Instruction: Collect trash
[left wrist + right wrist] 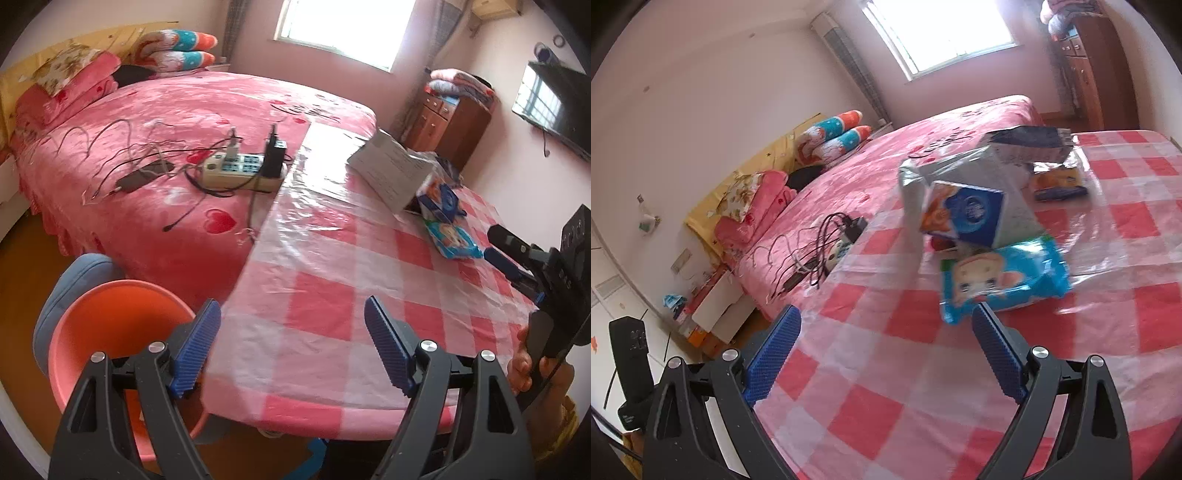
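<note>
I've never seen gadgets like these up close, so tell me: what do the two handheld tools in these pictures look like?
Each is a black plastic clamp-like tool with two triangular cut-out arms, silver round bolts at the pivots, and blue ribbed pads on the fingers. The left tool and right tool match. In the left view, the right tool's black boxy body and handle show at the picture's right edge, with a yellow sleeve cuff below the hand.

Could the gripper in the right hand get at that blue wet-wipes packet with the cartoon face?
Probably yes. The right gripper is open and empty, and the blue wet-wipes packet lies flat just beyond its fingertips, nothing between them.
</note>
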`<action>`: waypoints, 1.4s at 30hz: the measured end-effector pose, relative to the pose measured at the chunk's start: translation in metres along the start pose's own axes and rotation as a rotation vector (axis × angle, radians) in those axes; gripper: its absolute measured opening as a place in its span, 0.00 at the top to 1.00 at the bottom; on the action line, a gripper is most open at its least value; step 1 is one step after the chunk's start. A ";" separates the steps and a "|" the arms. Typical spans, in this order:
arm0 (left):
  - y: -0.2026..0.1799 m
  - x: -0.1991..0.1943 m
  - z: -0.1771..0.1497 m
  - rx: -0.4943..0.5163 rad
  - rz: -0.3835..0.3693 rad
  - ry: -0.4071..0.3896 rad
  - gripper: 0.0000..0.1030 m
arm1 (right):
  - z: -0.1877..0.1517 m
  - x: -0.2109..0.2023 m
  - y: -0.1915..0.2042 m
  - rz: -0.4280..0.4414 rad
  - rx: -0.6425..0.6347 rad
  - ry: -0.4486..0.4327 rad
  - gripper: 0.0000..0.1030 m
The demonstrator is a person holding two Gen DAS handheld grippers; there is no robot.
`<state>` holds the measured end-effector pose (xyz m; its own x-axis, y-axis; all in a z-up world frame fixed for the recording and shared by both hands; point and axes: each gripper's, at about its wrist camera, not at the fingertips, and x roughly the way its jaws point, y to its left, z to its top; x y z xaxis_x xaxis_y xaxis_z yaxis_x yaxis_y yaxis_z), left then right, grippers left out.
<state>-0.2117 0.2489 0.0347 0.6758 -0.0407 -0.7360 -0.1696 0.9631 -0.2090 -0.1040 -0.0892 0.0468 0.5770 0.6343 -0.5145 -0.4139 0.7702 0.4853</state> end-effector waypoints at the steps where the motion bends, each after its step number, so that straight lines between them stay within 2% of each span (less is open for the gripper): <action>1: -0.005 0.001 0.001 0.008 -0.003 0.005 0.22 | 0.001 -0.002 -0.004 -0.003 0.005 -0.004 0.10; 14: -0.067 0.014 0.015 0.112 -0.048 0.025 0.22 | 0.015 -0.024 -0.046 -0.036 0.073 -0.038 0.10; 19: -0.105 0.015 0.042 0.205 -0.080 -0.005 0.22 | 0.025 -0.032 -0.071 -0.053 0.124 -0.046 0.10; 22: -0.137 0.022 0.066 0.289 -0.113 -0.014 0.21 | 0.030 -0.040 -0.087 -0.071 0.149 -0.068 0.10; 25: -0.167 0.034 0.098 0.320 -0.142 -0.023 0.21 | 0.035 -0.050 -0.102 -0.101 0.173 -0.090 0.10; 29: -0.203 0.058 0.141 0.303 -0.176 -0.024 0.21 | 0.040 -0.061 -0.123 -0.114 0.216 -0.114 0.10; 32: -0.226 0.088 0.176 0.231 -0.170 -0.005 0.21 | 0.043 -0.068 -0.138 -0.105 0.253 -0.125 0.10; 34: -0.239 0.117 0.198 0.153 -0.198 0.032 0.21 | 0.044 -0.071 -0.145 -0.098 0.270 -0.129 0.10; 36: -0.250 0.146 0.209 0.104 -0.212 0.082 0.21 | 0.044 -0.073 -0.153 -0.086 0.294 -0.128 0.10; 39: -0.267 0.188 0.217 0.079 -0.187 0.151 0.21 | 0.046 -0.075 -0.161 -0.062 0.315 -0.126 0.10; 42: -0.275 0.218 0.224 0.055 -0.150 0.174 0.21 | 0.045 -0.080 -0.167 -0.050 0.327 -0.134 0.10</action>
<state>0.1426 0.0351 0.0757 0.5558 -0.2247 -0.8004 -0.0343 0.9558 -0.2922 -0.0492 -0.2717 0.0390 0.6869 0.5654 -0.4567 -0.1477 0.7238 0.6740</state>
